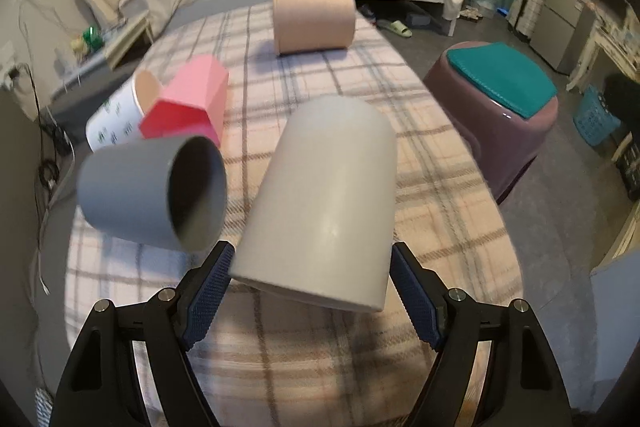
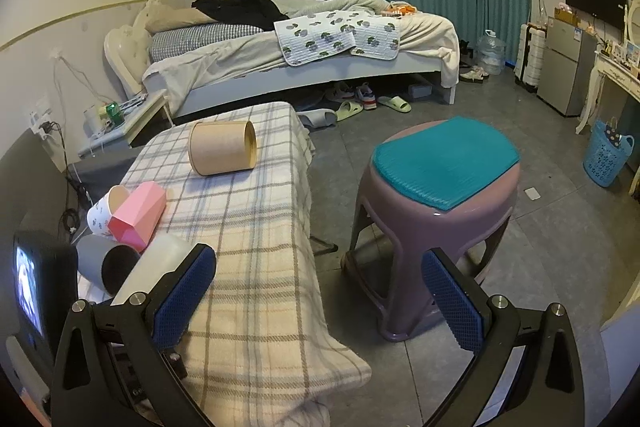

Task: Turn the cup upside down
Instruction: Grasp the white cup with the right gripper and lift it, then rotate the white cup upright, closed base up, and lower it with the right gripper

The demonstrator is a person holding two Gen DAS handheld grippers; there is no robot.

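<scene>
Left of the plaid-covered table (image 1: 420, 131), a grey cup (image 1: 132, 191) lies on its side, mouth toward you, with a white patterned cup (image 1: 116, 115) and a pink faceted cup (image 1: 192, 99) tipped over behind it. Centre frame, your left gripper (image 1: 312, 267) brackets the white cup (image 1: 324, 199): the blue pads sit on either side of its rim end, close to the wall, but contact on both sides is hard to confirm, so call it closing on the cup rather than a firm hold. The cup is plain, smooth, off-white, slightly glossy, lying or tilted with its closed rounded base pointing away and its open rim nearest you. Judgement: you are at the grasp stage; next comes squeezing firm, lifting, then rotating the wrist so the rim lands flat on the cloth. Farther back a tan cylinder (image 1: 314, 19) rests on its side. To the right, off the table, your right gripper (image 2: 320, 291) hangs wide and empty above the table edge, near the purple stool (image 2: 432, 227).
</scene>
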